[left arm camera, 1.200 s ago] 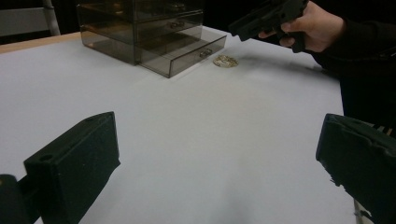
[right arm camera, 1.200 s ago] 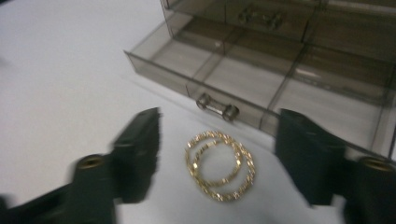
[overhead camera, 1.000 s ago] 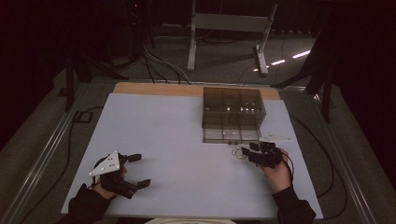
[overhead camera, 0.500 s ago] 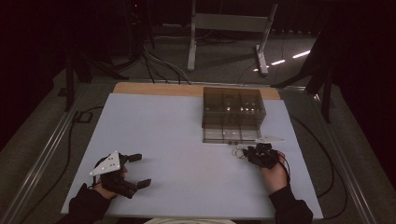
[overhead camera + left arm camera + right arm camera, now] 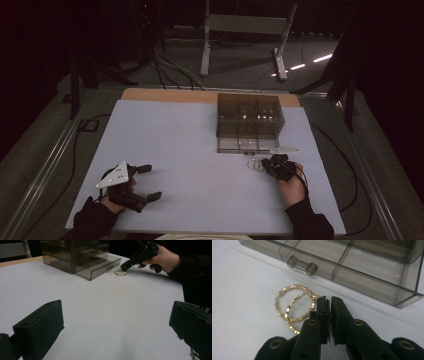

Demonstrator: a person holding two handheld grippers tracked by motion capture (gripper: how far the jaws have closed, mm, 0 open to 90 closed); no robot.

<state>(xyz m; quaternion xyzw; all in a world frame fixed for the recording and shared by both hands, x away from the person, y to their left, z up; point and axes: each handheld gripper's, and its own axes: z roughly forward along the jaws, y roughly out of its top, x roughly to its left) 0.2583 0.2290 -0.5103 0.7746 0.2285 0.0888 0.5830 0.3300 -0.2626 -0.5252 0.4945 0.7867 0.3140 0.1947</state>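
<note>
While the right gripper (image 5: 329, 303) has just closed w/ nothing pinched beside the gold earrings (image 5: 294, 306), it should reopen & pinch one rim; left gripper (image 5: 145, 182) sits open.

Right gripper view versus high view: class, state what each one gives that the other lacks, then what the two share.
Right gripper view: the beaded links of the gold hoop earrings, the drawer handle, and the right gripper, whose jaws have just closed beside the hoops with nothing visibly between them. High view: the left gripper, open, at the near left of the white table, and the whole smoky drawer box. Shared: the earrings lying before the pulled-out bottom drawer.
</note>
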